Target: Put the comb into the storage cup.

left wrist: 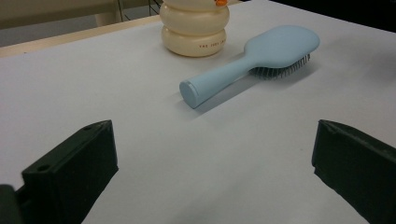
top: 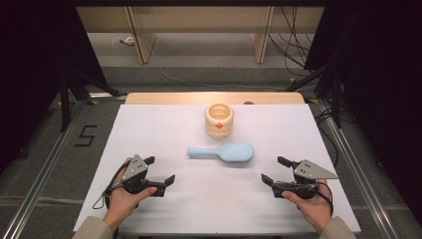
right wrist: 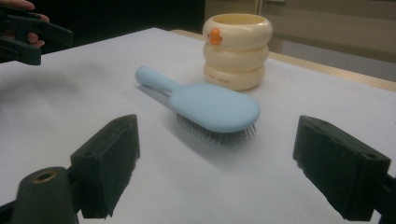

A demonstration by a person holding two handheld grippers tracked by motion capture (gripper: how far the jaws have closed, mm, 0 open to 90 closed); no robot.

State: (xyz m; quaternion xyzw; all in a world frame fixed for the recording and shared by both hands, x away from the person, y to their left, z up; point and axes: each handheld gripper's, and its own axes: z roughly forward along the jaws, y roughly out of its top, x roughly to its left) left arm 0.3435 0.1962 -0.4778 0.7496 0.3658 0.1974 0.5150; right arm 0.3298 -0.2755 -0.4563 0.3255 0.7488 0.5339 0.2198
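At the left of the high view, my left gripper (top: 160,172) rests low over the white table (top: 149,129), its jaws spread wide and released, nothing between them. In the left gripper view the butt of the handle faces these jaws across bare surface.

Centre: the pale blue hairbrush (top: 222,152) lies bristles down on the table, its handle pointing toward my left side and its oval head toward my right. Just behind it, apart from it, stands the cream ribbed cup (top: 219,120), upright and mouth open, with a small orange mark on its wall.

At the right, my right gripper (top: 277,171) also rests low, jaws released and holding nothing; the right gripper view looks straight at the brush head, with the bristles showing under its near edge.

The step in hand, as I judge it, is reaching for the brush, probably to stand it in the cup. To do this well, I would take the handle rather than the head: it is narrow, round and likely to seat squarely between the pads. I would bring my left gripper in across the handle's axis, close near mid-handle, and lift level so that the heavier head does not swing.
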